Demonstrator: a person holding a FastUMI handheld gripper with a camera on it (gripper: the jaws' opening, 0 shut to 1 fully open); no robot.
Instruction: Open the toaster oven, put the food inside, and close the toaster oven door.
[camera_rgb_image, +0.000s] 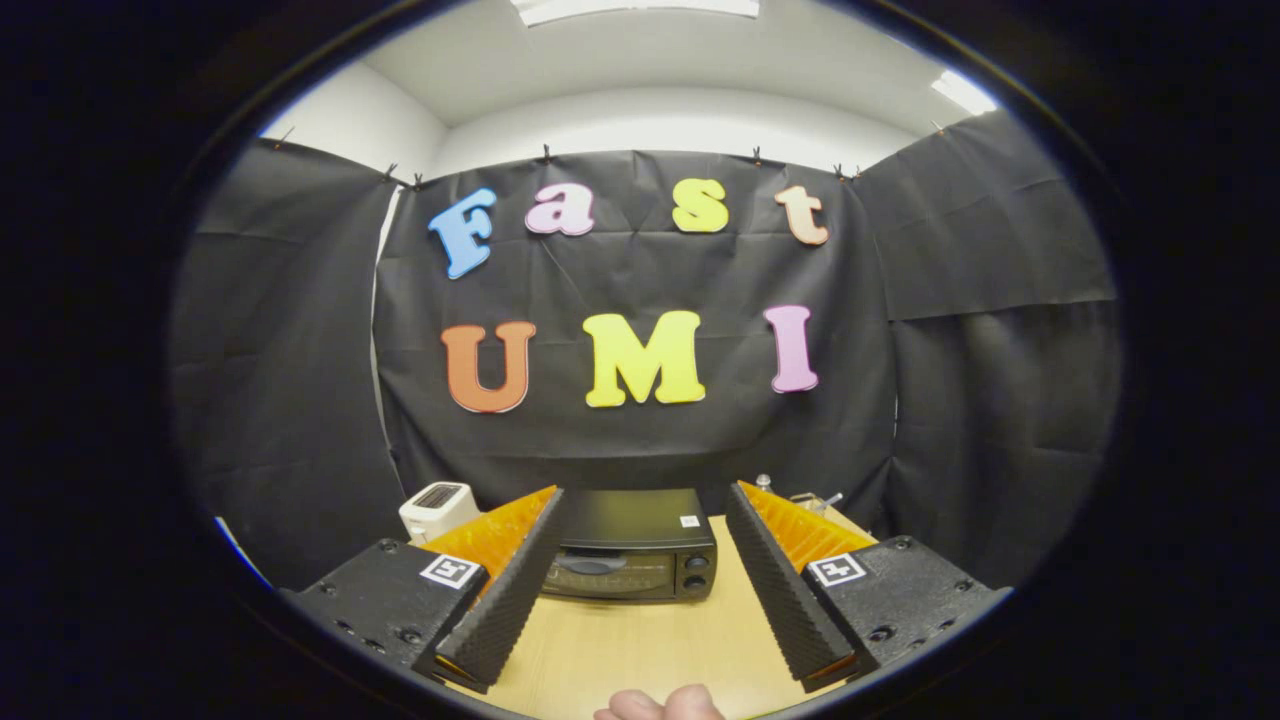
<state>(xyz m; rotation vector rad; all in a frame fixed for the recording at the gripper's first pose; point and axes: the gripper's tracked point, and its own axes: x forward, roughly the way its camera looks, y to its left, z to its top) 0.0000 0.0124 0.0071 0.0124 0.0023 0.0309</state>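
Black metal and dark glass make up the boxy toaster oven (632, 548), which sits on the pale wooden table (640, 650) ahead of the claw (645, 540), framed in the gap between its two ribbed fingers (505, 590). In the gripper view the oven door looks closed, its curved handle lying across the upper part of the glass front and two round knobs stacked at the right side of the face. The claw is released, its fingers spread wide and touching nothing, so the oven is well apart from them; the wide spread reads as readiness to reach the handle, and the straight-on line to the oven suggests the approach is being set up for the door rather than for any food. Beside the oven on its left stands a small white boxy appliance with a dark slotted top (437, 508), partly hidden behind the left finger. Behind the right finger a few small metallic items (815, 500) rest near the table's far edge; what they are I cannot tell. Fingertips of a person's hand (660, 705) rest at the near edge of the table, below the claw. No food is identifiable, so the opening step seems not yet begun.
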